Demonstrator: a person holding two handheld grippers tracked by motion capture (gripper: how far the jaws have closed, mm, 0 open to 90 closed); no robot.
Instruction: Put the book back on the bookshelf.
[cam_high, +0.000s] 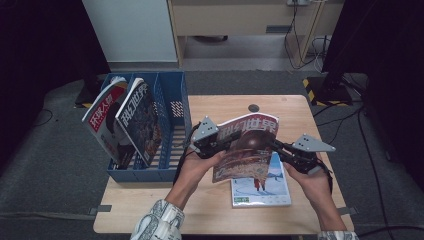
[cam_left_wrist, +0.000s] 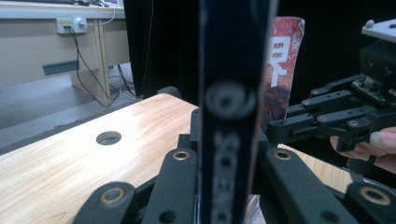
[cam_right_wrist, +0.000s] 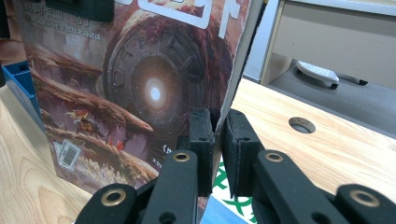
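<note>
Since the thin glossy magazine w/ the reddish-brown cover is light, floppy & slick, held upright above the wooden table, left gripper & right gripper each stay best clamped on opposite side edges, near the spine.

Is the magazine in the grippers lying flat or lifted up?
Lifted. The magazine stands clear of the table, pinched at its edges by the left gripper and right gripper.
</note>
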